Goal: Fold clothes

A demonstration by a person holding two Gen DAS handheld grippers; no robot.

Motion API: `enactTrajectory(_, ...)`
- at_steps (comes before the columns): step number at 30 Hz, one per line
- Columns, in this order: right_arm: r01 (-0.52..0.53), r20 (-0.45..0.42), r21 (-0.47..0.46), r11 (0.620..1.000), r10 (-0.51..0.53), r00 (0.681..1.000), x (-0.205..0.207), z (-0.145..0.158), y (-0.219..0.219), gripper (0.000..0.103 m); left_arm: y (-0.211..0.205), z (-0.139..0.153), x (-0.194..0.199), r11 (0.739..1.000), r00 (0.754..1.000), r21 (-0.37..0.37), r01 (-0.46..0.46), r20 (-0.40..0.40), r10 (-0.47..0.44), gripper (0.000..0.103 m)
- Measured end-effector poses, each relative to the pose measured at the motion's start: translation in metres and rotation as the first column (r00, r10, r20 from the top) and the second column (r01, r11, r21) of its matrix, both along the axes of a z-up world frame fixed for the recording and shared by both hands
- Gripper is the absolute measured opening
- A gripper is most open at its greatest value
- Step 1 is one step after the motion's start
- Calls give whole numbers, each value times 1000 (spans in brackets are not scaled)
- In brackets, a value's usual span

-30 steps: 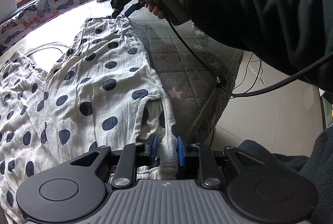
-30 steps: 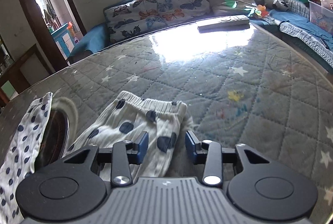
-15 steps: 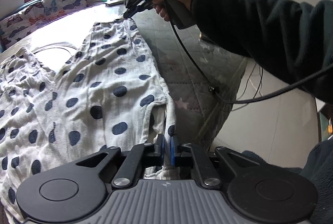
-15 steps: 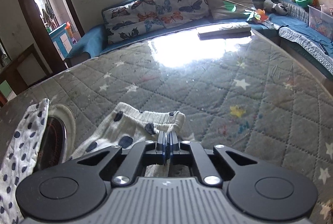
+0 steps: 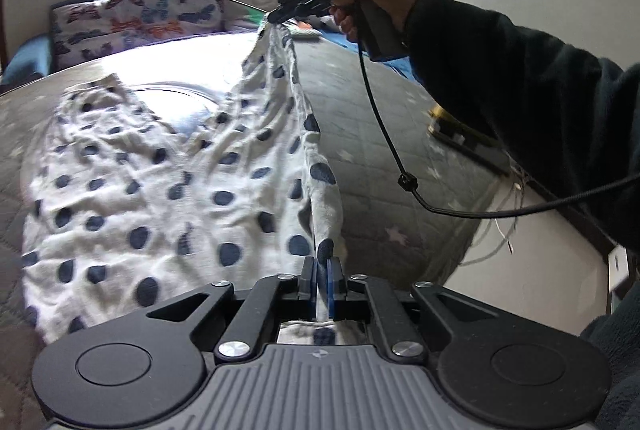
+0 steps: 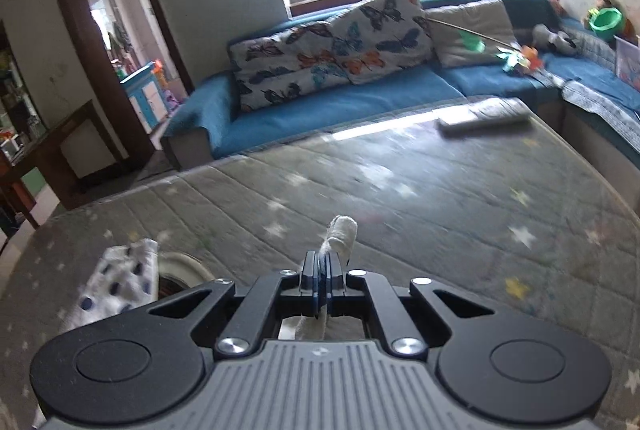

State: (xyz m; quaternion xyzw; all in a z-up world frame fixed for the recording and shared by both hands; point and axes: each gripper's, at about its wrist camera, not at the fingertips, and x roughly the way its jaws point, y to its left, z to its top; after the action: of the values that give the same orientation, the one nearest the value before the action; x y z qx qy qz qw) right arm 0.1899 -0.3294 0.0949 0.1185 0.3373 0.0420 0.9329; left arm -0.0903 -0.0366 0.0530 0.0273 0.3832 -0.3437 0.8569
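Polka-dot trousers [image 5: 168,190]: soft crinkled woven cloth, matt. Quilted star-print table cover [image 6: 440,198]: stitched fabric under a glossy clear sheet. Left gripper [image 5: 322,280]: matt black plastic, bright metal screw heads, ribbed grey housing.

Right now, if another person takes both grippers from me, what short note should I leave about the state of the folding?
Left gripper: shut on the near edge of the polka-dot pants.
Right gripper: shut on the far end of the same edge, white cloth poking out past its tips.
Pants: that edge is lifted and stretched between the two grippers; the rest lies wrinkled on the quilted table cover.
Done: both ends gripped and raised.
Left: probably carry the lifted edge across to make the first fold, lay it flat, release, smooth, then fold again.
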Motion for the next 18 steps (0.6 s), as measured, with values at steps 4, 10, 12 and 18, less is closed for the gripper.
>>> enactTrajectory(4,-35,29,1,999,35,999,13,20,30,3,23,7,1,997,998,-32,-70,4,70,5)
enactTrajectory(10,-80,47,-16,997,81,996,30,35,70,3,50,11,2,989,993,-94,-116,-33,114,5)
enactTrajectory(12,-95,49,-25,995,96,994,33,37,81,3,47,10,-1,992,995,-87,-94,-32,92,5)
enactTrajectory(18,-140,54,-53,989,143,988,43,44,113,3,20,-1,-2,999,999,-51,12,-33,-14,21)
